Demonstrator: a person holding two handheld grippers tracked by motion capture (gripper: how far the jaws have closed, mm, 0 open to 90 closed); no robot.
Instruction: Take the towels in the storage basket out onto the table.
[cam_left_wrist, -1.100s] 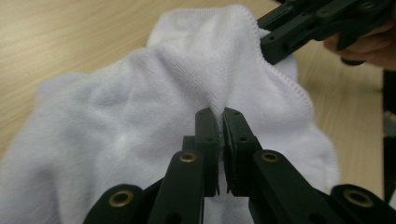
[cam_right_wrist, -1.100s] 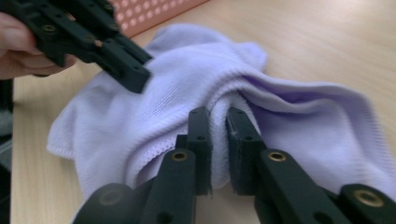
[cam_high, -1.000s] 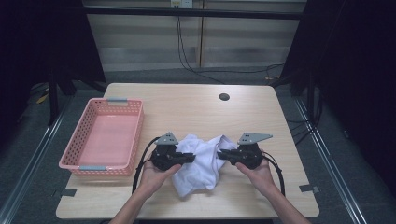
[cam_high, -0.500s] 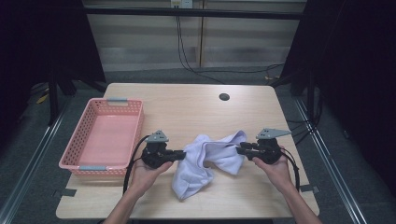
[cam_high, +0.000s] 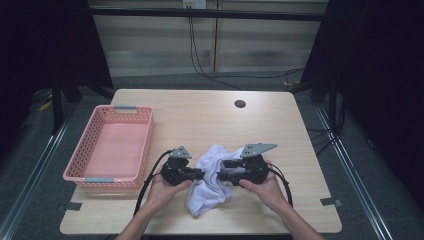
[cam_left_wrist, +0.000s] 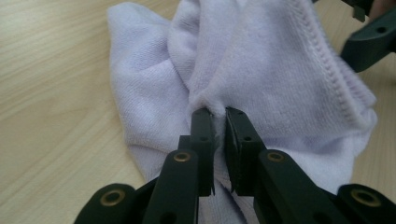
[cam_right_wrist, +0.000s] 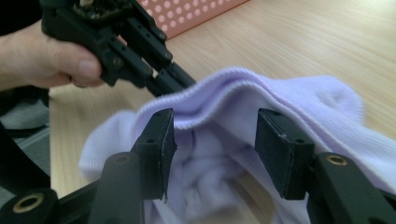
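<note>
A white terry cloth lies bunched on the wooden table near its front edge. My left gripper comes at it from the left. In the left gripper view that gripper is shut on a fold of the cloth. My right gripper meets the cloth from the right. In the right gripper view its jaws have just been opening and stand apart. The hemmed edge of the cloth lies between them, untouched by the pads. The left gripper faces it close by.
A pink plastic basket with nothing in it stands at the left of the table, close to the left hand. A round cable hole sits near the far edge. Dark floor and metal rails surround the table.
The cloth was stretched between the two grippers half a second ago. The right gripper has since moved left toward the left one and opened, and the cloth has bunched up.
</note>
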